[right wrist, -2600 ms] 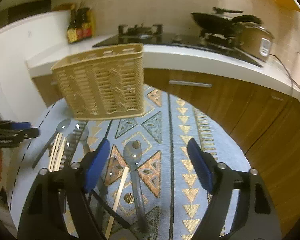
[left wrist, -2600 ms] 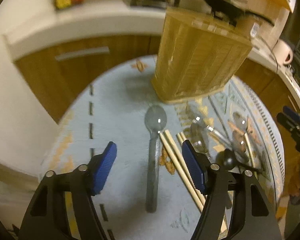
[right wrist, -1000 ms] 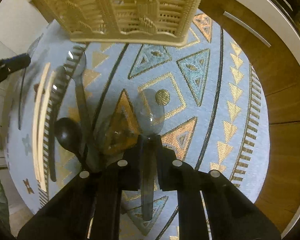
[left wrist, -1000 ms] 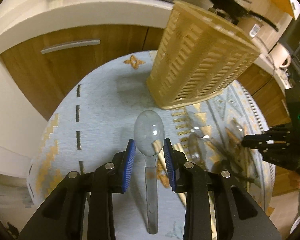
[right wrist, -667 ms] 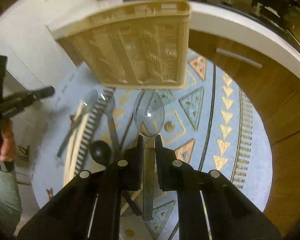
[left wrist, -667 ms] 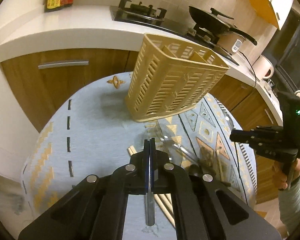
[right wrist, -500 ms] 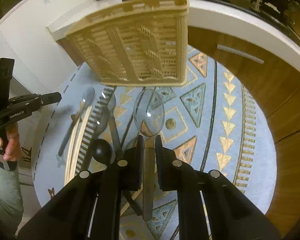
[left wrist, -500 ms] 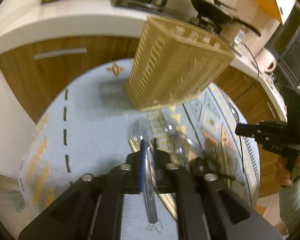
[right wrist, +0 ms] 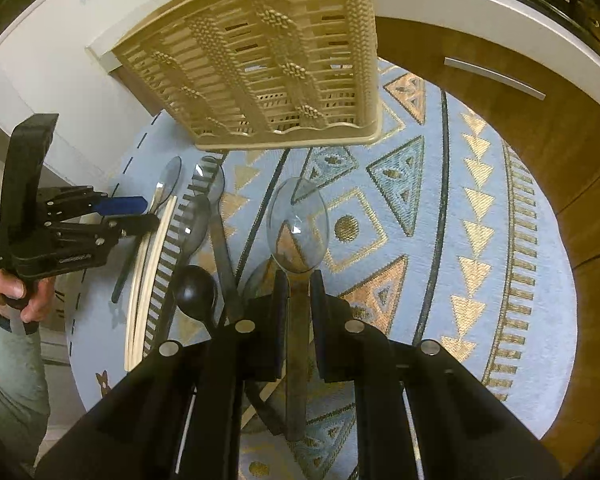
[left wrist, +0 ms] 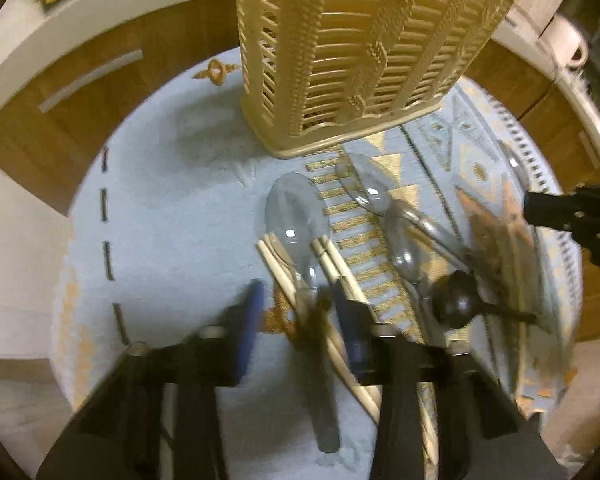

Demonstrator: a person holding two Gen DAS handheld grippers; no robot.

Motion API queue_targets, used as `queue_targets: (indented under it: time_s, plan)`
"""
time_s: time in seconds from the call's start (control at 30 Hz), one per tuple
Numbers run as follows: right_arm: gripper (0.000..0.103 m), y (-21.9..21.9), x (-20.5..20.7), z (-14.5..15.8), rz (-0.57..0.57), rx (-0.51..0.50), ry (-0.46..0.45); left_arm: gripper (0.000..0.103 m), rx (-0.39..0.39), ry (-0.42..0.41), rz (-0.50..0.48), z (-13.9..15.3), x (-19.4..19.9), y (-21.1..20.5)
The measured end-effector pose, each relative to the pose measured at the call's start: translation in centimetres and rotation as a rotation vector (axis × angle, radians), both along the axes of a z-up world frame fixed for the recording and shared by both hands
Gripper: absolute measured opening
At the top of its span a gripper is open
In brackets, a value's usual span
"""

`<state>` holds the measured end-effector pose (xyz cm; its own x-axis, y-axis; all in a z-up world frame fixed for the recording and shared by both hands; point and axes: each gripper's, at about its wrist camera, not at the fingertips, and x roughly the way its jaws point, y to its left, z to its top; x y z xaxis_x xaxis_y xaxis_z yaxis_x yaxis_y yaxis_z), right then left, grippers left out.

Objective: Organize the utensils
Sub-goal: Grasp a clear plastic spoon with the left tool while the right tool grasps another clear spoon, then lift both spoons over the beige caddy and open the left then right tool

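A beige slatted basket (left wrist: 360, 52) (right wrist: 268, 68) stands at the far side of the blue patterned mat (left wrist: 172, 240). My left gripper (left wrist: 300, 304) points down over a clear spoon (left wrist: 296, 212) that lies across the wooden chopsticks (left wrist: 278, 270). Its jaws are closing with the spoon's handle between them, and the blue pads (left wrist: 250, 320) stand apart from it. My right gripper (right wrist: 300, 280) is shut on the handle of another clear spoon (right wrist: 298, 228), held above the mat with the bowl pointing at the basket. In the right wrist view my left gripper (right wrist: 140, 212) is at the left.
More clear spoons (left wrist: 404, 248) and a black spoon (left wrist: 454, 300) (right wrist: 196, 288) lie right of the chopsticks (right wrist: 140, 280). Wooden cabinets (right wrist: 540, 152) and a white counter ring the round table. A hand and grey sleeve (right wrist: 12, 344) hold the left gripper.
The left gripper has dropped closer to the mat and its pads now stand wider around the spoon's handle. The right gripper has risen with its spoon towards the basket.
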<state>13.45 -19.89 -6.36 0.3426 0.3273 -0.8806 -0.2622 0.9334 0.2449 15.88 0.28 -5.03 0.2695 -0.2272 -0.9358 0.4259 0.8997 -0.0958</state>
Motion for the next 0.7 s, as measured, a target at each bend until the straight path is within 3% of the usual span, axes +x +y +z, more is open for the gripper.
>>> queue_targets:
  time_s: [0.1,0.37,0.53,0.7]
  plan:
    - [0.010,0.1,0.0,0.0,0.003,0.004,-0.002,0.009,-0.020,-0.030,0.022,0.3,-0.2,0.4]
    - [0.010,-0.1,-0.9,1.3,0.012,0.055,-0.070,0.009,-0.227,-0.167,0.107,3.8,-2.7,4.1]
    - [0.010,0.3,-2.0,5.3,0.030,0.107,-0.233,0.009,-0.351,-0.339,0.124,9.6,-3.9,5.3]
    - [0.010,0.5,-2.4,11.5,0.011,0.161,-0.471,0.009,-0.485,-0.569,0.153,16.2,-4.4,5.3]
